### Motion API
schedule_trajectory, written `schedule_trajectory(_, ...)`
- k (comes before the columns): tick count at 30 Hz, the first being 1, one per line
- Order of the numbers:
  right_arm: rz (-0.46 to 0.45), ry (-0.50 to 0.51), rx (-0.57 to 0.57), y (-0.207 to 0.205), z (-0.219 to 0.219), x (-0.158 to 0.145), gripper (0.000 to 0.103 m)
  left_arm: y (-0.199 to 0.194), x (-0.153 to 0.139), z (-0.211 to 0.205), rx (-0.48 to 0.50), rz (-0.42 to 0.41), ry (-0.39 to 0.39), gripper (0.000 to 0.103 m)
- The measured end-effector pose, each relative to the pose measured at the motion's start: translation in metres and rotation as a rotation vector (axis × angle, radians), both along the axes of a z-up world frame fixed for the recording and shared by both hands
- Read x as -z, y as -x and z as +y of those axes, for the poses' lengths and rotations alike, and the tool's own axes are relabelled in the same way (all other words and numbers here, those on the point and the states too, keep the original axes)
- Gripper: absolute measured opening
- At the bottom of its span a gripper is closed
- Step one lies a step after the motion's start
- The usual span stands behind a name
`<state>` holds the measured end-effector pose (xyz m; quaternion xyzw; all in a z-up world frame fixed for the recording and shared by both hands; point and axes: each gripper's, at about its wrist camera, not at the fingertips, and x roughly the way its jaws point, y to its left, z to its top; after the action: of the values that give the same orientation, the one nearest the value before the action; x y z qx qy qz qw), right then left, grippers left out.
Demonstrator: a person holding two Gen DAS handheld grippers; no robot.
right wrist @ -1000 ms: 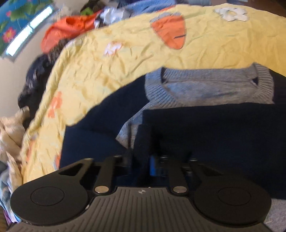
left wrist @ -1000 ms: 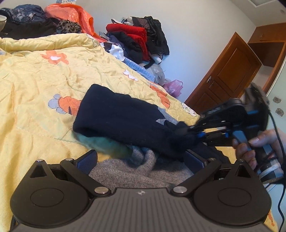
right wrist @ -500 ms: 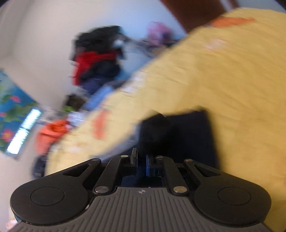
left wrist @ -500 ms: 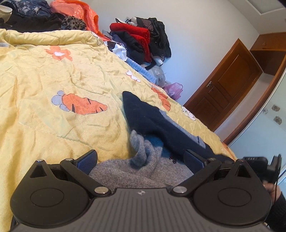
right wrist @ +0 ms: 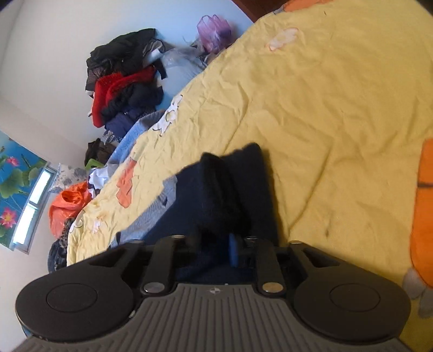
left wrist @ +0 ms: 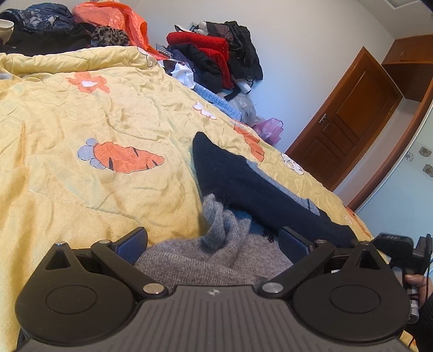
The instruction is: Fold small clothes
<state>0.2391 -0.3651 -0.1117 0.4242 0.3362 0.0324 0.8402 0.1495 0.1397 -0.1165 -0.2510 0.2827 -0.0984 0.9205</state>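
A small grey and navy knit sweater (left wrist: 243, 189) lies on the yellow quilt (left wrist: 81, 113). My left gripper (left wrist: 213, 241) is open, its blue pads on either side of the bunched grey hem (left wrist: 216, 230), resting on the cloth. My right gripper (right wrist: 216, 243) is shut on the navy sleeve (right wrist: 227, 186) and holds it stretched out over the sweater body. The right gripper also shows at the right edge of the left wrist view (left wrist: 397, 243), low beside the sweater's far end.
Piles of clothes (left wrist: 216, 54) and an orange bag (left wrist: 113, 19) sit along the wall beyond the bed. A wooden door (left wrist: 351, 113) stands at the right. The quilt has carrot patches (left wrist: 121, 159) to the left of the sweater.
My right gripper has pulled the navy sleeve back from the left across the sweater and down to the right. The carrot patch is uncovered. My left gripper has stayed put, open.
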Motion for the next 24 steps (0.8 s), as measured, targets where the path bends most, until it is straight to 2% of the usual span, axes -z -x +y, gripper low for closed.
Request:
schedule_trajectory(1,-0.009,-0.017,0.012,0.001,-0.002,0.000,0.046,0.000,0.000,-0.001,0.001,0.001,-0.004,0.103)
schedule_trajectory(3,-0.022,-0.062,0.048,-0.001,-0.009,0.000,0.054,0.000,0.000,-0.001,0.001,0.002,-0.007,0.103)
schedule_trajectory(4,-0.025,-0.082,0.061,-0.003,-0.011,0.002,0.057,0.000,0.000,-0.001,-0.001,0.002,-0.003,0.103)
schedule_trajectory(5,-0.018,-0.085,0.062,-0.007,-0.009,0.005,0.056,-0.001,-0.001,-0.001,-0.002,0.002,-0.002,0.103)
schedule_trajectory(6,0.004,-0.048,0.042,-0.014,-0.005,0.006,0.051,-0.001,-0.001,-0.001,-0.001,0.002,-0.002,0.103)
schedule_trajectory(7,0.028,0.032,0.020,-0.018,0.000,0.004,0.028,-0.001,-0.001,-0.001,-0.001,0.004,-0.002,0.103)
schedule_trajectory(8,0.036,0.102,0.002,-0.018,0.001,0.000,0.021,-0.001,-0.002,0.000,-0.002,0.011,0.000,0.103)
schedule_trajectory(9,0.031,0.113,-0.009,-0.016,0.000,-0.003,0.021,0.000,-0.006,0.003,-0.010,0.023,0.001,0.103)
schedule_trajectory(10,0.040,0.101,-0.004,-0.010,-0.003,-0.007,0.024,0.002,-0.011,0.007,-0.020,0.036,0.006,0.103)
schedule_trajectory(12,0.036,0.062,-0.002,0.012,-0.012,-0.023,0.042,0.016,-0.023,0.022,-0.027,0.036,0.071,0.103)
schedule_trajectory(14,-0.042,0.018,-0.040,0.050,-0.017,-0.039,0.072,0.032,-0.033,0.041,-0.024,0.052,0.139,0.103)
schedule_trajectory(16,-0.084,-0.012,-0.110,0.094,-0.020,-0.046,0.085,0.052,-0.033,0.058,-0.017,0.102,0.191,0.103)
schedule_trajectory(18,-0.080,-0.032,-0.161,0.138,-0.023,-0.044,0.084,0.074,-0.027,0.068,0.004,0.152,0.250,0.103)
schedule_trajectory(21,-0.020,-0.060,-0.174,0.202,-0.028,-0.035,0.082,0.106,-0.025,0.079,0.089,0.196,0.320,0.103)
schedule_trajectory(22,0.001,-0.049,-0.171,0.221,-0.030,-0.033,0.081,0.116,-0.029,0.084,0.102,0.201,0.304,0.103)
schedule_trajectory(24,0.052,-0.002,-0.178,0.251,-0.030,-0.031,0.081,0.132,-0.051,0.102,0.114,0.178,0.193,0.103)
